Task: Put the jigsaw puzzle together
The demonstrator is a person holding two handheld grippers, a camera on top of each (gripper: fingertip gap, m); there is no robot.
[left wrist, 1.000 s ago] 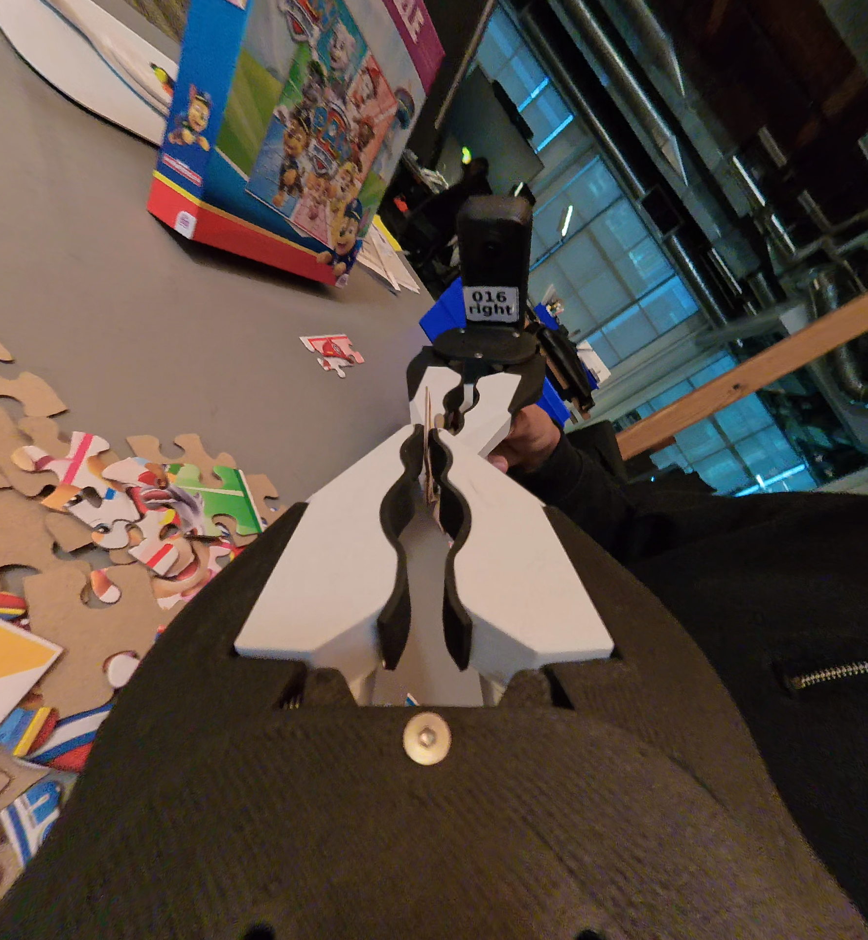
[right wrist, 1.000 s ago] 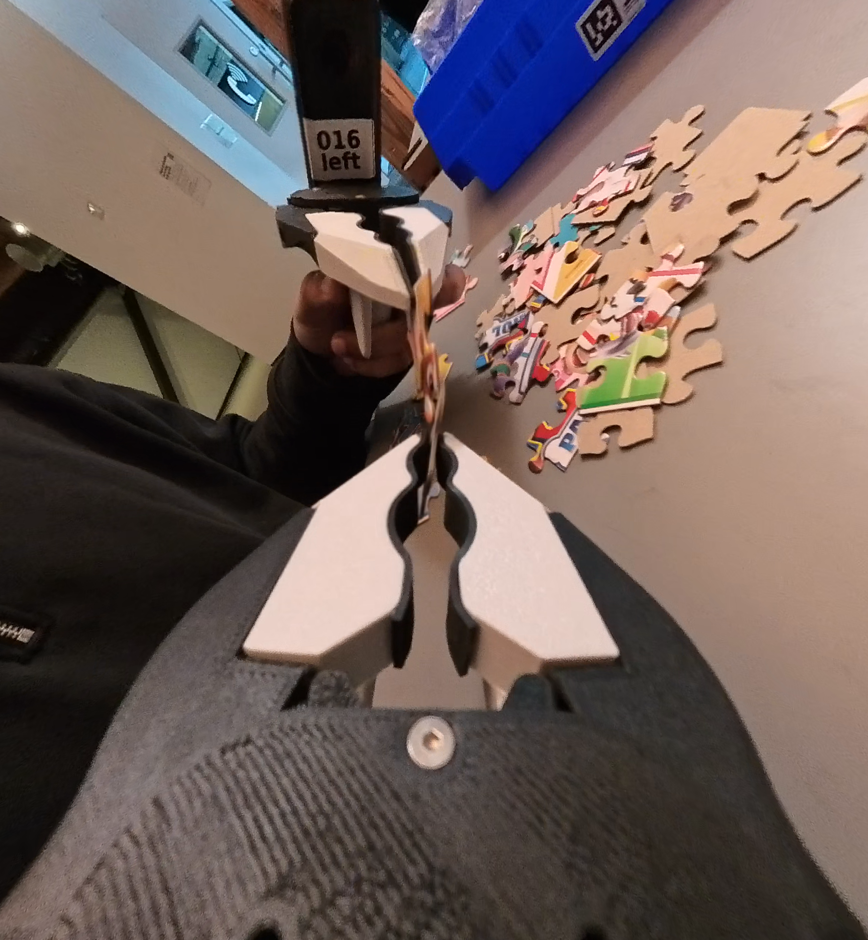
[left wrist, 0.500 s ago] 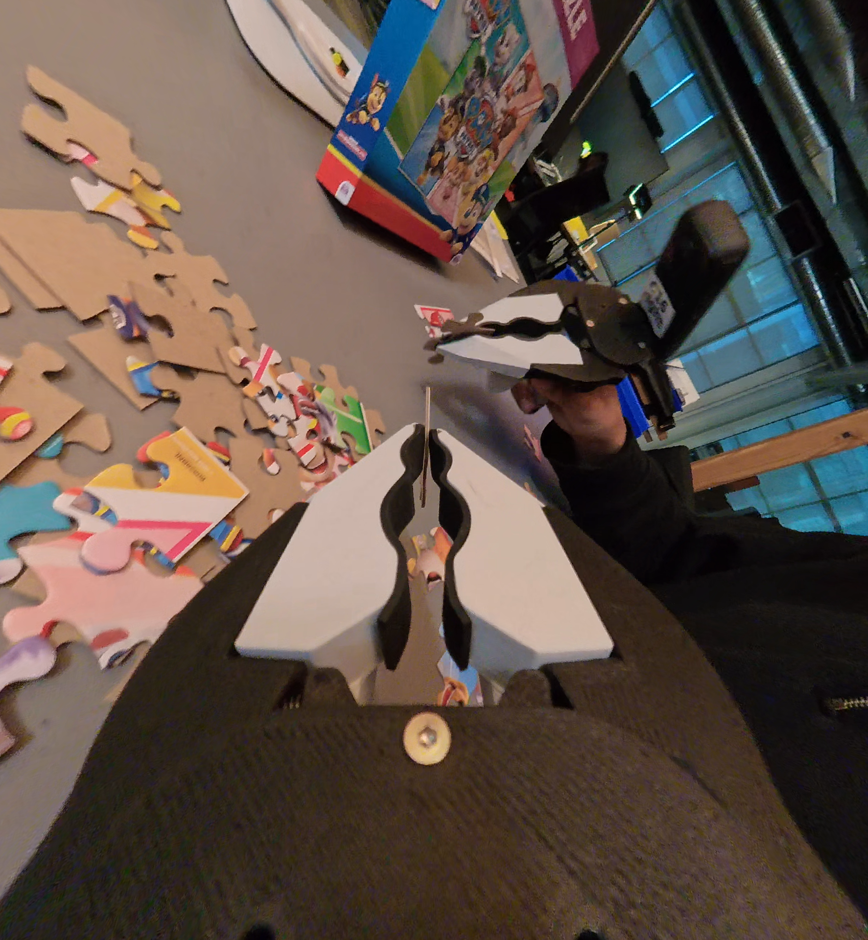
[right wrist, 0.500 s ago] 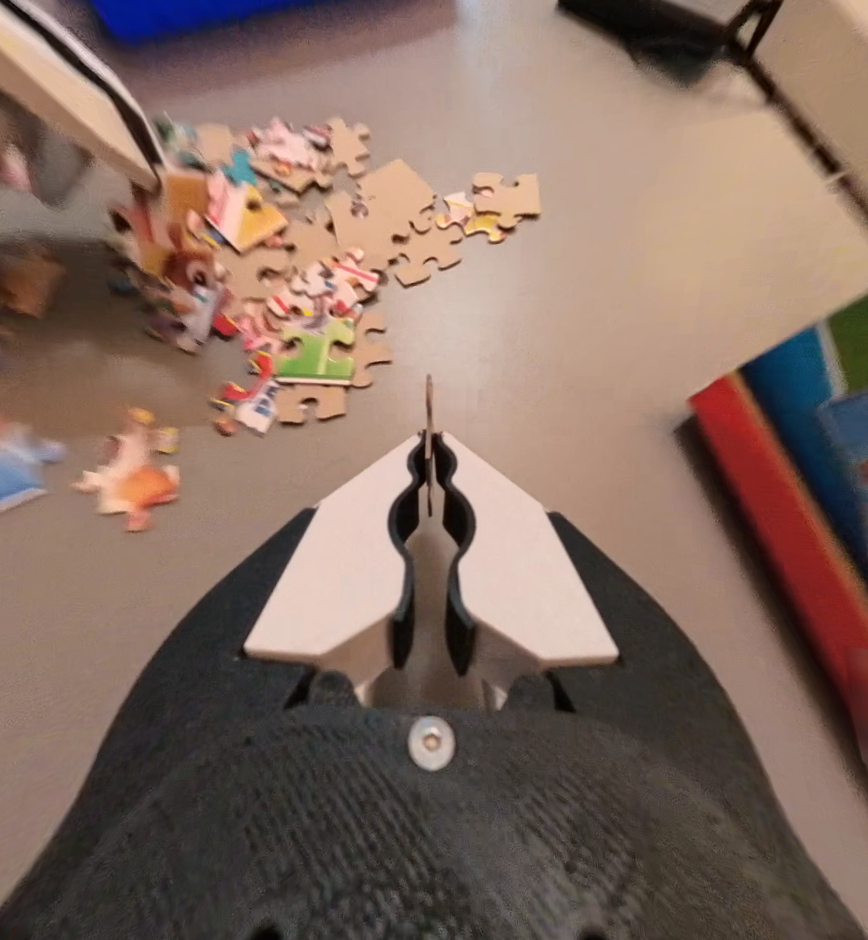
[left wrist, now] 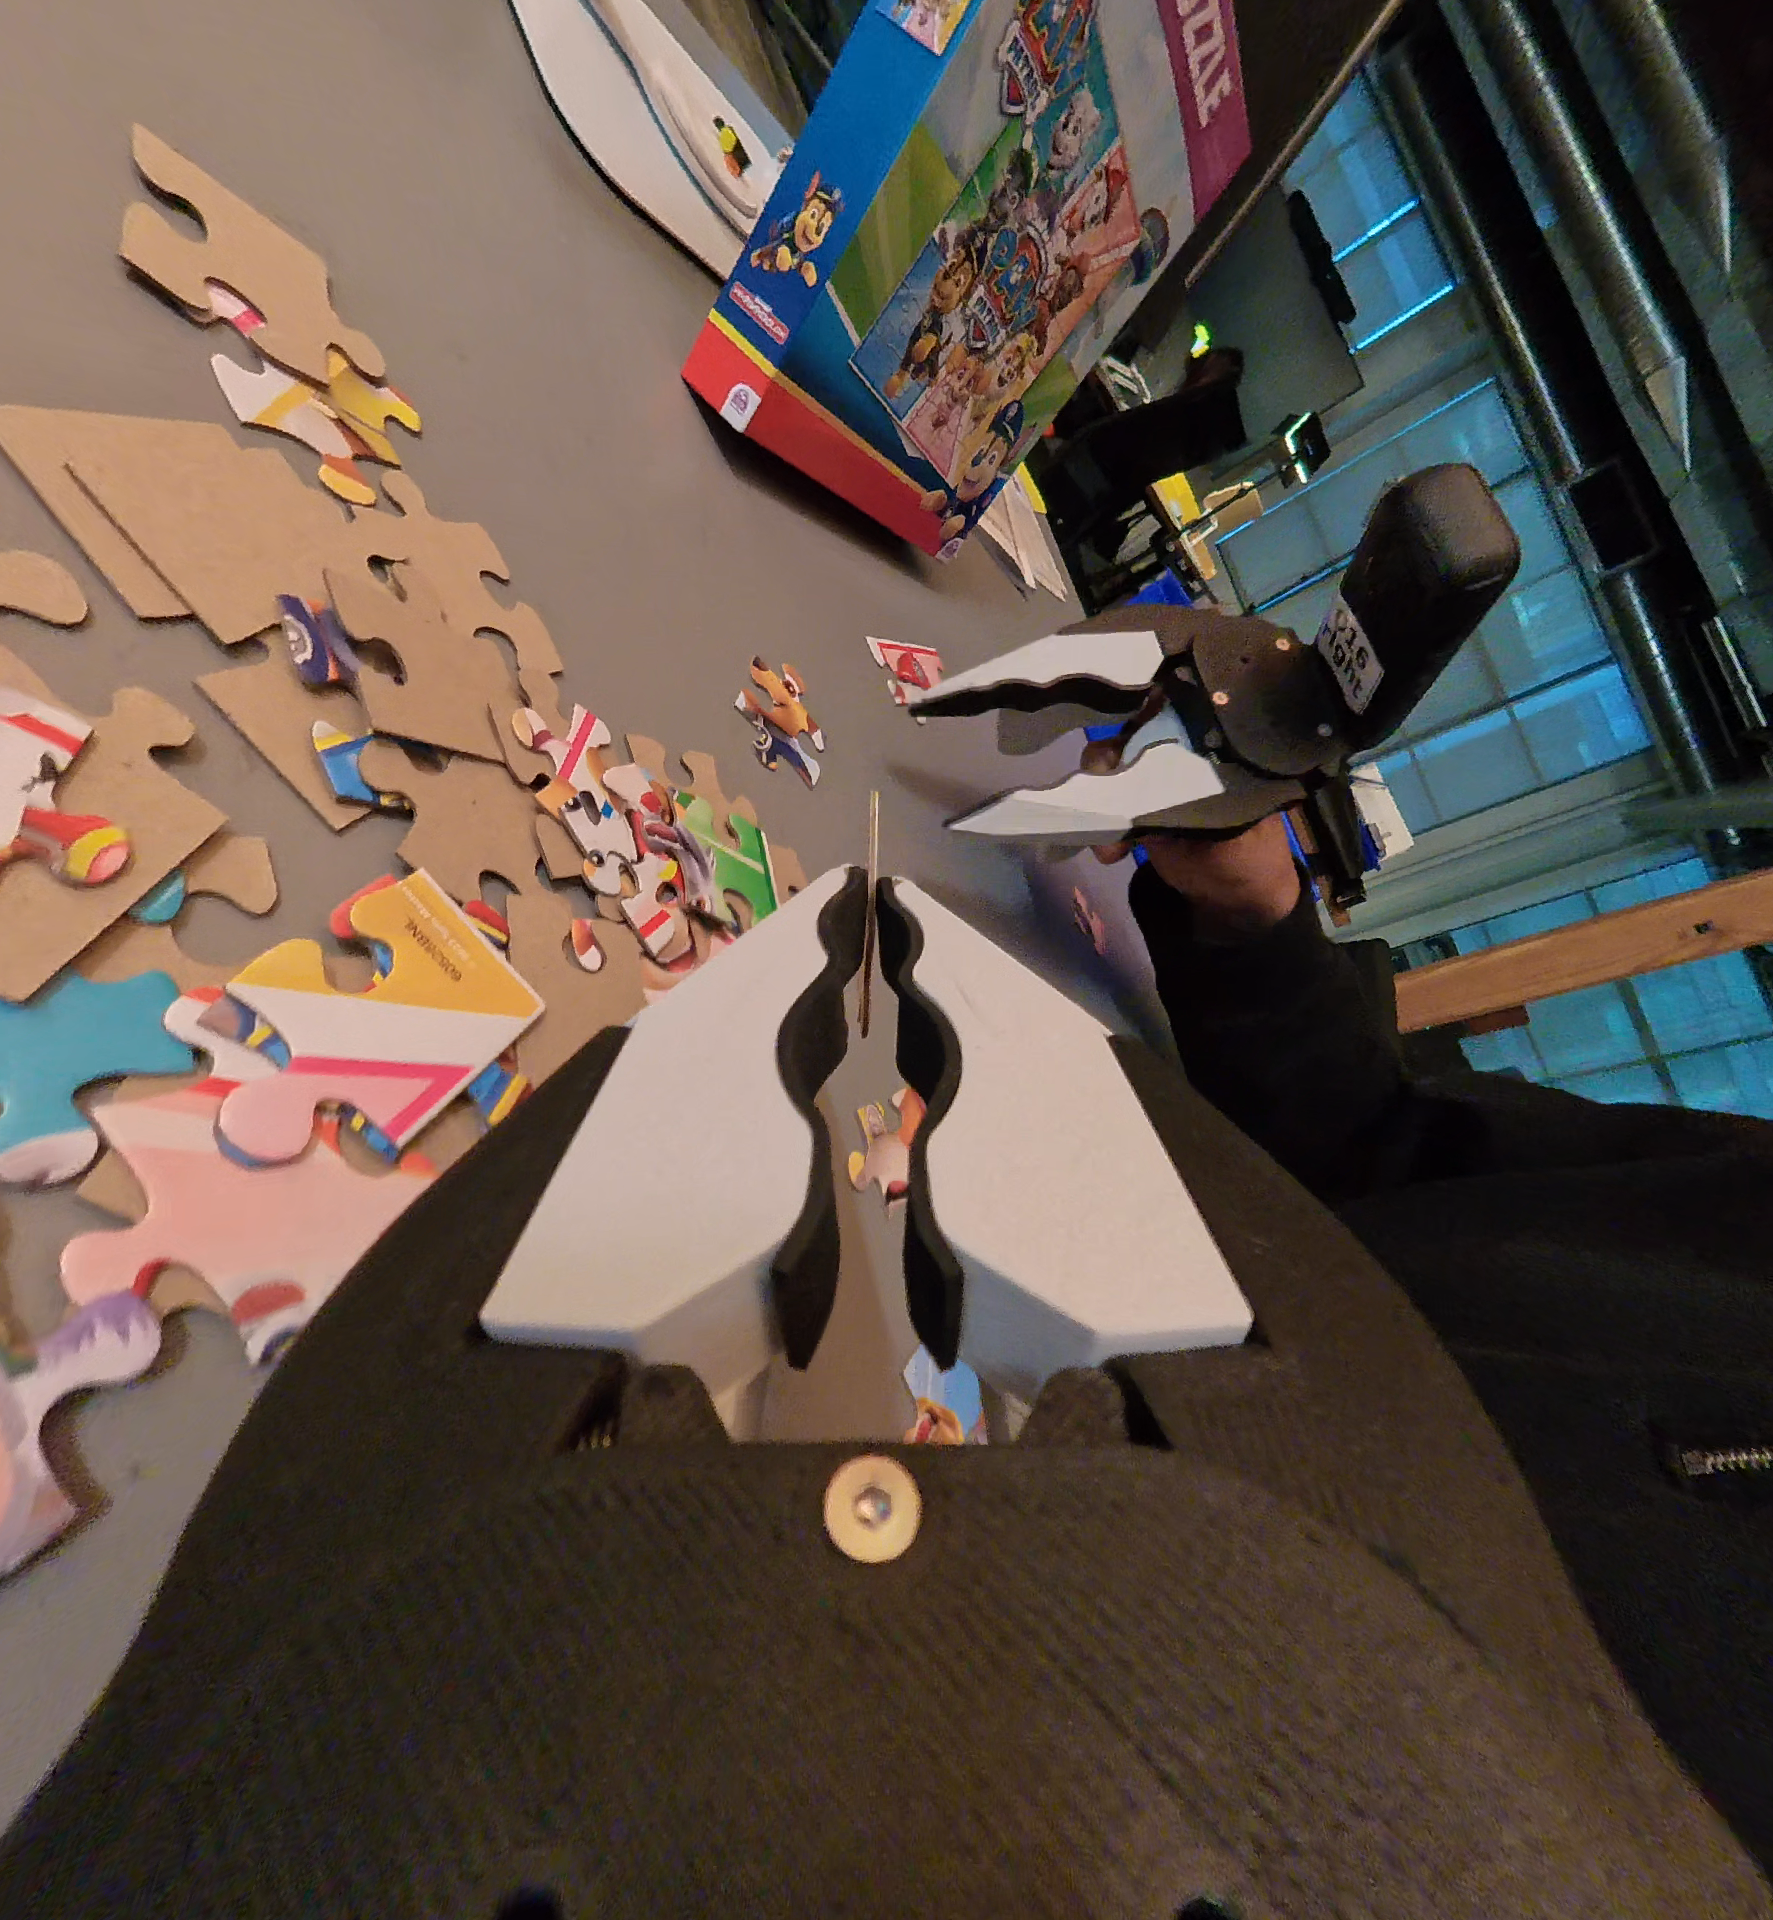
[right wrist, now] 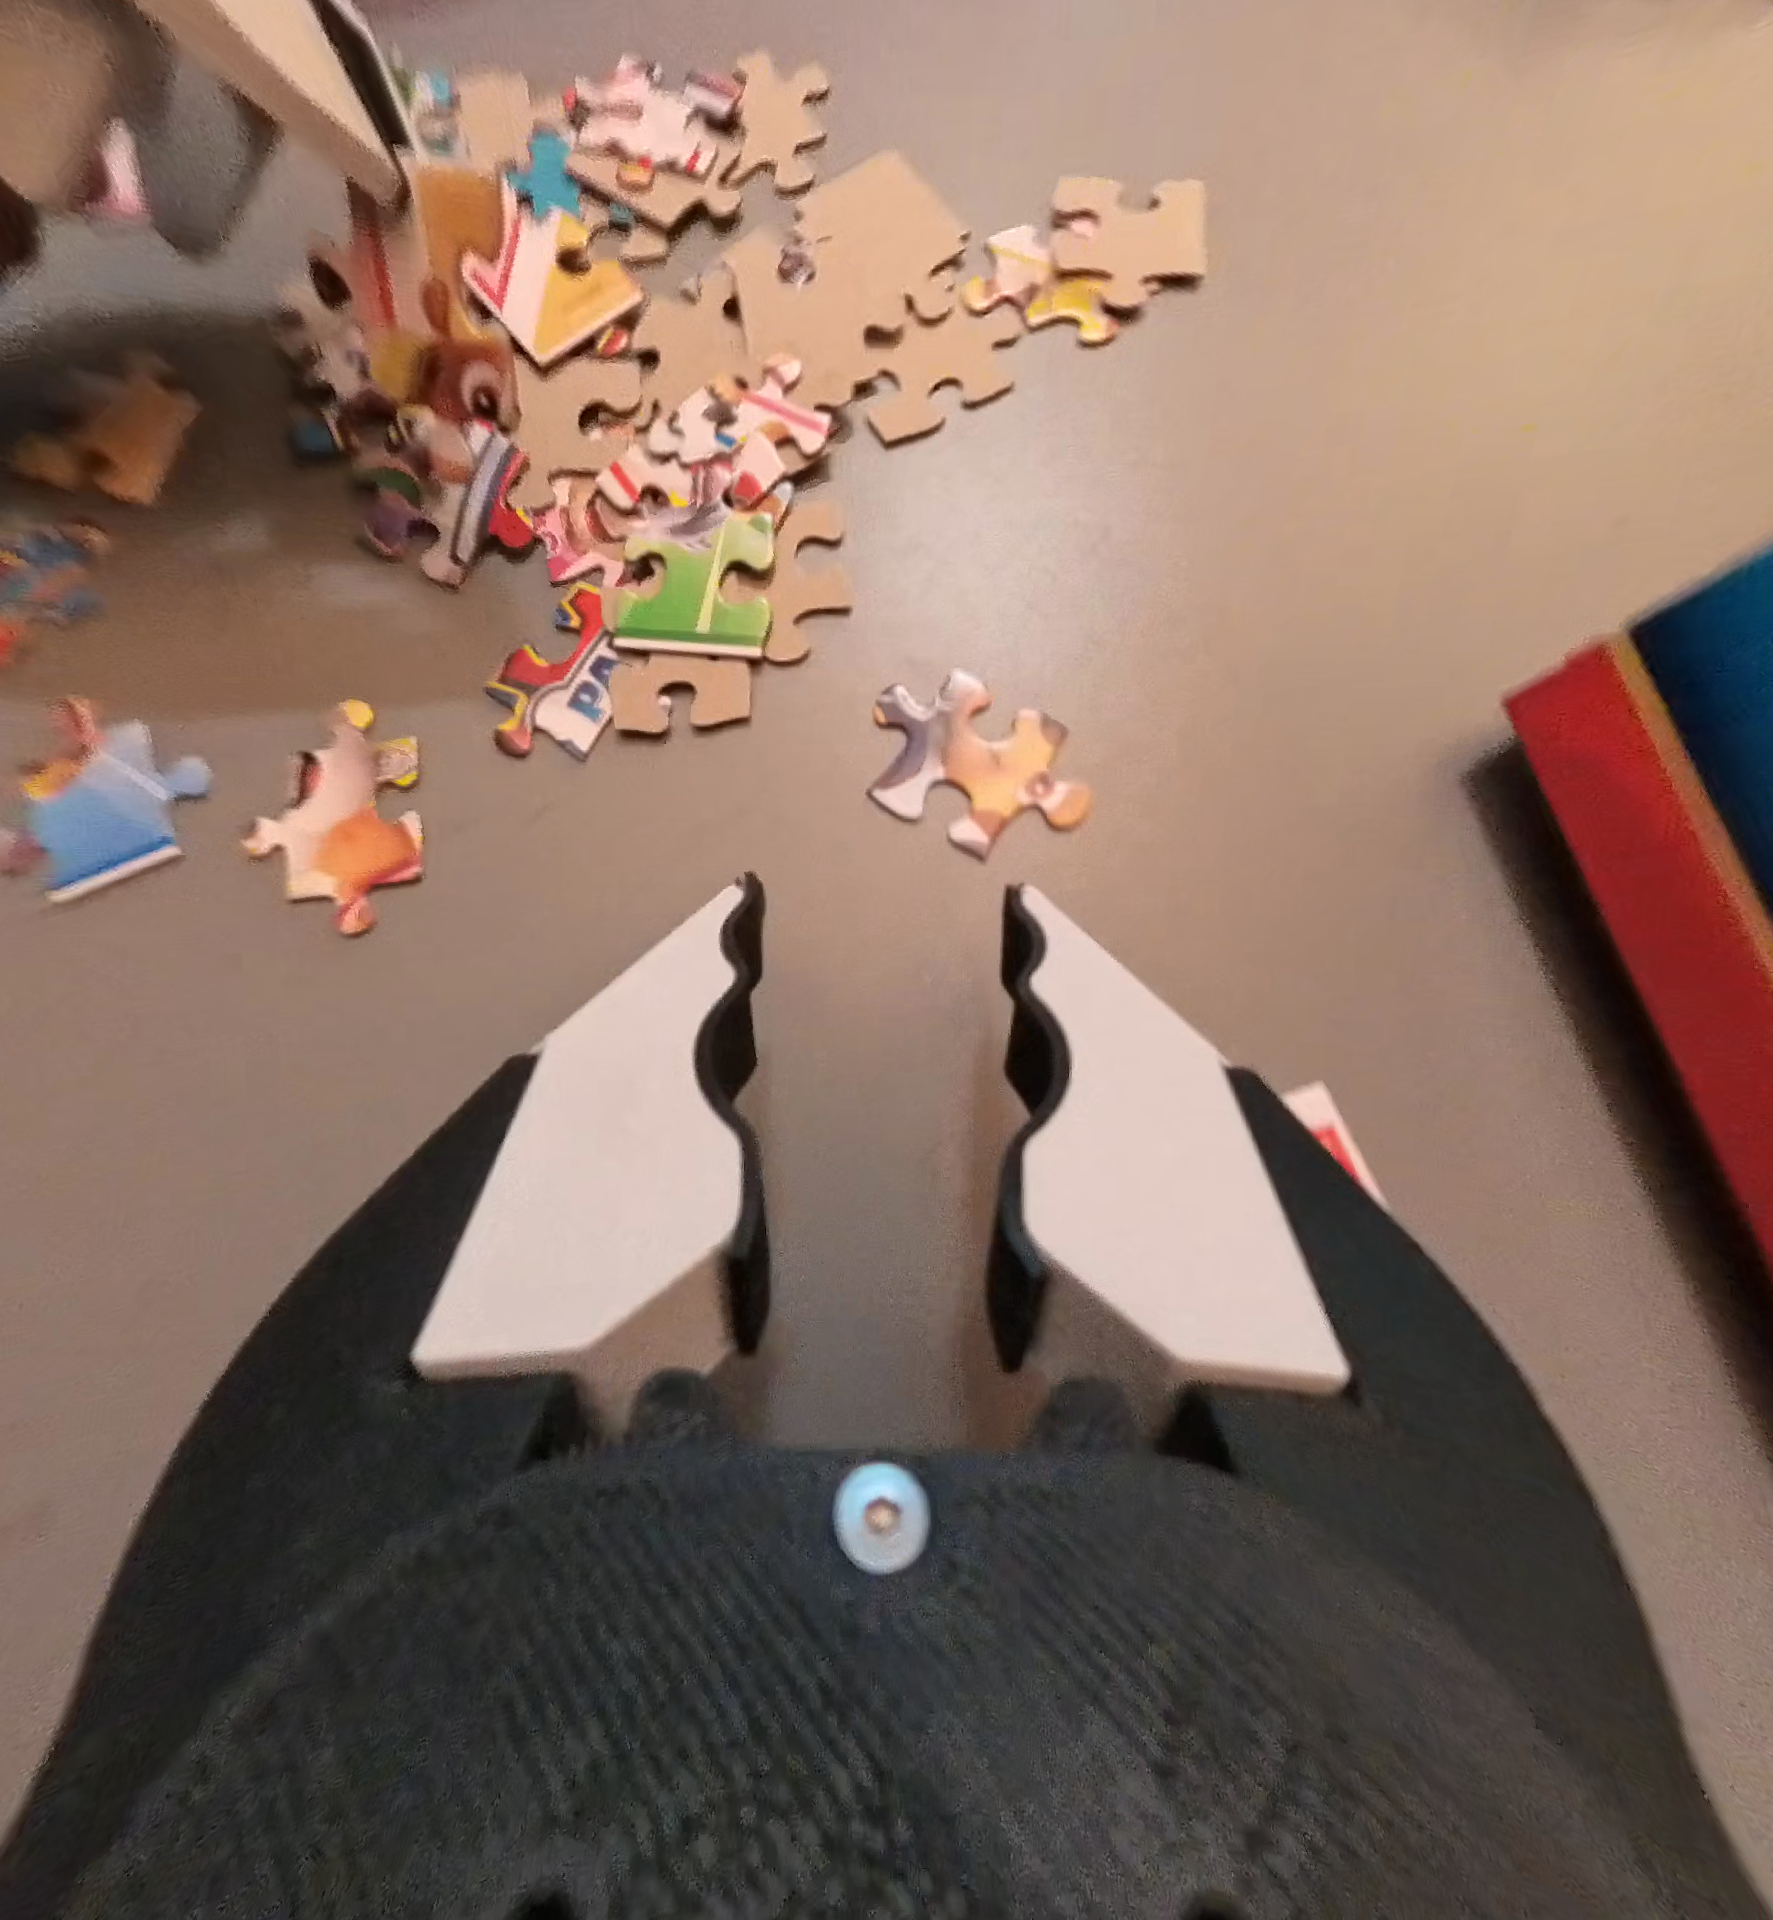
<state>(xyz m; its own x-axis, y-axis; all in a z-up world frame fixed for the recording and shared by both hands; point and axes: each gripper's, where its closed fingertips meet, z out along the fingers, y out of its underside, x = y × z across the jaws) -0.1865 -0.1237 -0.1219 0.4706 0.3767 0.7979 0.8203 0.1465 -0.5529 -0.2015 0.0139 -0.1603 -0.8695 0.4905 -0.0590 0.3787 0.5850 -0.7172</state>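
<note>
Left gripper (left wrist: 869, 896): my two black pads are pressed together on a thin puzzle piece (left wrist: 871, 831) that I hold edge-on, so only its cardboard rim shows, sticking out past my fingertips.
Right gripper (right wrist: 882, 896): my fingers stand wide apart with bare grey table (right wrist: 1277, 499) between them; nothing is in my grasp.
Nearest my right fingertips: a single loose piece with orange and grey print (right wrist: 975, 764) lies flat on the table just ahead and a little to the right, clear of both pads.
Left of my right fingers: two more loose pieces, one white and orange (right wrist: 342, 821), one light blue (right wrist: 97, 805).
Further ahead: the heap of pieces (right wrist: 716, 416), many lying cardboard side up, a green one (right wrist: 700, 587) at its near edge.
Right of my right fingers: the puzzle box (right wrist: 1713, 831), red-edged and blue.
From my left side: the right gripper hangs open to the right of my fingertips, above the table.
</note>
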